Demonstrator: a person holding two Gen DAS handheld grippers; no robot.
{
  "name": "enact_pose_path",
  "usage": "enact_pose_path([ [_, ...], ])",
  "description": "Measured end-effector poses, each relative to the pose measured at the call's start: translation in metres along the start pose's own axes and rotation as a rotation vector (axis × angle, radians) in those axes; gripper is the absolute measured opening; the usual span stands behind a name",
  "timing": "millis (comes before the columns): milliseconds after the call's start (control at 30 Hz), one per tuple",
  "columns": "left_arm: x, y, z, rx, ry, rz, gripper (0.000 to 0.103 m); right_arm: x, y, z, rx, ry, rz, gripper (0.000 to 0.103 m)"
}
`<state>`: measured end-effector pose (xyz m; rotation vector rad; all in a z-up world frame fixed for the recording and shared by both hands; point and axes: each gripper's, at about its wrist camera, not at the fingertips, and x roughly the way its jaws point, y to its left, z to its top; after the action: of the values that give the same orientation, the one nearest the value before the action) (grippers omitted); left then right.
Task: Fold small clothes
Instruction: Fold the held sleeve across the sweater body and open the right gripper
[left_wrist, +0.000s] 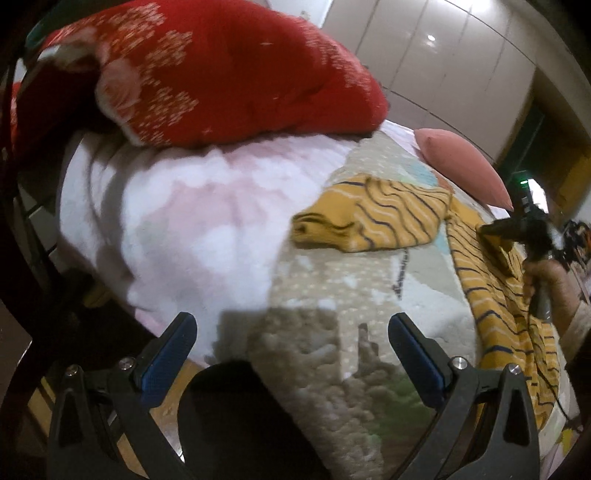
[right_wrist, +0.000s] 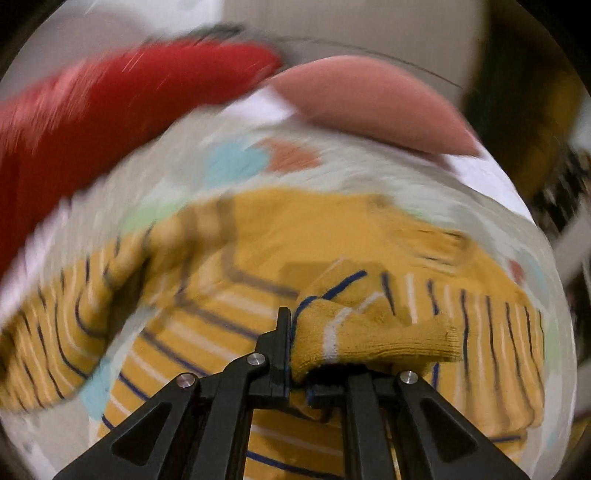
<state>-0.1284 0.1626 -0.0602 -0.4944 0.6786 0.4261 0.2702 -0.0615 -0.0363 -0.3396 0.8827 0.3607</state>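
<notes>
A mustard-yellow knit garment (left_wrist: 376, 214) with dark and white stripes lies on the patterned bedspread (left_wrist: 332, 295), one part bunched at centre right and the rest trailing down the right side. My left gripper (left_wrist: 293, 319) hangs open over bare bedspread, well short of the garment, with nothing between its blue pads. In the left wrist view my right gripper (left_wrist: 495, 232), held by a hand (left_wrist: 546, 284), sits on the garment's right part. The blurred right wrist view shows the right gripper (right_wrist: 291, 332) shut on a folded cuff-like edge (right_wrist: 369, 332) of the garment (right_wrist: 258, 240), which drapes over one finger.
A red printed quilt (left_wrist: 229, 74) is piled at the back left on a fluffy white-pink blanket (left_wrist: 184, 221). A pink pillow (left_wrist: 465, 166) lies at the back right. Pale wardrobe doors (left_wrist: 424, 55) stand behind the bed. The bed's edge drops off at lower left.
</notes>
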Motion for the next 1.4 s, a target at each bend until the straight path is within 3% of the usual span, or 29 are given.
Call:
enact_pose_path([
  [33,0.0,0.002,-0.001,-0.007,0.001,0.0,0.103,0.005,0.013,-0.001,-0.044,0.007,-0.022,0.025],
  [67,0.0,0.003,-0.001,-0.01,0.001,0.0,0.103,0.009,0.034,-0.005,-0.118,0.006,-0.052,0.048],
  [100,0.0,0.004,-0.002,-0.013,0.0,0.0,0.103,0.01,0.045,-0.009,-0.159,-0.005,-0.062,0.061],
  [367,-0.004,-0.004,-0.002,-0.009,-0.008,-0.01,0.103,-0.033,0.124,-0.052,-0.543,-0.162,-0.092,0.068],
  [567,-0.008,-0.008,-0.003,-0.01,-0.002,-0.009,0.103,-0.069,0.12,-0.078,-0.544,-0.208,-0.076,0.073],
  [667,-0.009,-0.009,-0.002,-0.011,-0.002,-0.002,0.103,-0.077,0.076,-0.089,-0.452,-0.183,-0.097,0.073],
  [733,-0.009,-0.009,-0.002,-0.014,0.0,-0.002,0.103,-0.08,0.026,-0.093,-0.332,-0.156,-0.129,0.073],
  [867,-0.005,-0.015,-0.002,-0.009,0.013,-0.008,0.103,-0.081,-0.113,-0.102,0.051,-0.095,-0.211,0.074],
  [900,-0.003,-0.018,-0.002,-0.006,0.017,-0.012,0.103,-0.079,-0.162,-0.108,0.204,-0.074,-0.226,0.075],
  [1033,0.004,-0.033,-0.001,0.002,0.05,-0.037,0.103,-0.067,-0.267,-0.126,0.539,-0.032,-0.173,0.078],
  [1133,0.004,-0.048,0.001,0.008,0.064,-0.06,0.103,-0.038,-0.301,-0.132,0.66,0.019,-0.047,0.078],
  [1167,0.002,-0.054,0.002,0.017,0.06,-0.064,0.103,-0.028,-0.303,-0.134,0.682,0.03,0.007,0.075],
  [1200,0.001,-0.058,0.002,0.027,0.055,-0.063,0.103,-0.02,-0.302,-0.134,0.697,0.036,0.071,0.054],
  [1267,-0.001,-0.068,0.003,0.059,0.048,-0.051,0.103,-0.014,-0.294,-0.131,0.684,0.035,0.114,0.025],
  [1333,0.002,-0.075,0.006,0.081,0.063,-0.036,0.103,-0.015,-0.289,-0.127,0.673,0.037,0.087,0.021],
  [1400,0.007,-0.082,0.009,0.092,0.093,-0.033,0.103,-0.019,-0.291,-0.123,0.646,0.045,-0.02,0.02],
])
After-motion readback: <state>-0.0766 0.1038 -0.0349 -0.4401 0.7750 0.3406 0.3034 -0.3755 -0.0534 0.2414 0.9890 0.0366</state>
